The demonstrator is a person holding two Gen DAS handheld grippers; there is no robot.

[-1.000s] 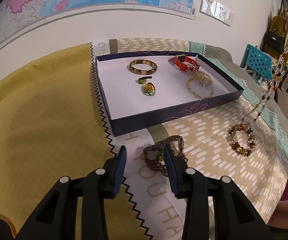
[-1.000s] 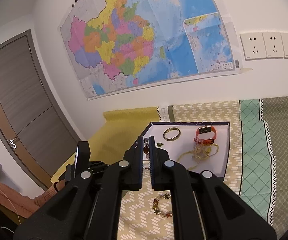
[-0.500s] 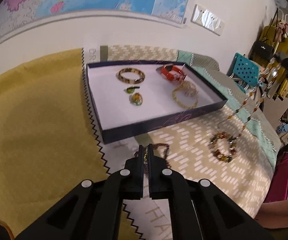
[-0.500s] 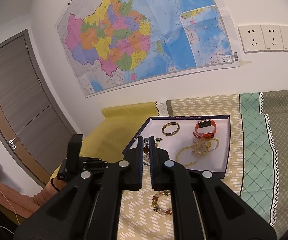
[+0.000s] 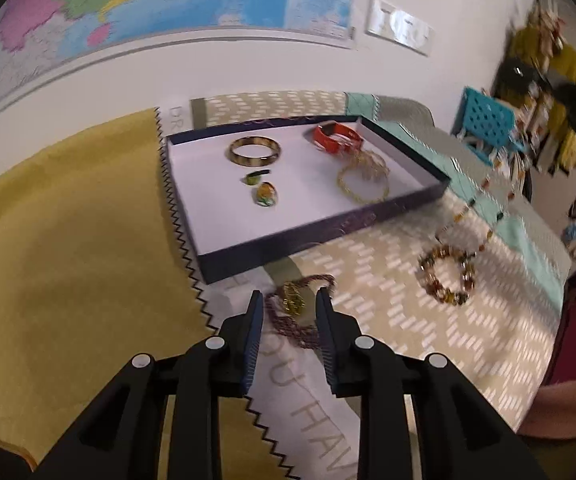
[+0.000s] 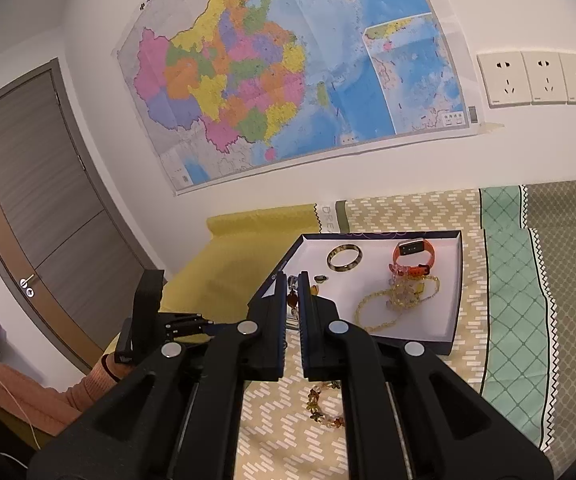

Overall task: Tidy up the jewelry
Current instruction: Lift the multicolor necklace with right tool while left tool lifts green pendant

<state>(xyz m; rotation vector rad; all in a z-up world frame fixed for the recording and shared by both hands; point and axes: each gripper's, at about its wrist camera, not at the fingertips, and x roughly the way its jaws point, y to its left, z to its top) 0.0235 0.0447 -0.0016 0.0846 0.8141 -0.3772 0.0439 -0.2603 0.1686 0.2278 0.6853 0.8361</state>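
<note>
Tongs of the left hand [image 5: 289,302] stand part-spread and opening, straddling a dark bead bracelet [image 5: 301,316] with a gold charm that lies on the bed [image 5: 387,280] just ahead of them; the pads do not press it. Half a second before, these jaws were pressed together at the same bracelet, and a second before they were spread about as now, so the pinch appears not to have taken and the grip is likely being reset. Beyond the bracelet sits the tray [image 5: 248,256], already holding a bangle [image 5: 255,151], an orange band [image 5: 337,136], a yellow chain [image 5: 363,178] and two small pieces: the collecting place, set close so each item travels little. Right tongs [image 6: 292,286] are pressed together on a bead strand [image 6: 292,300], whose free loop [image 5: 447,278] rests on the bed to the right of the left tongs; this hold is unchanged from a second ago, probably parked while the left hand works.
</note>
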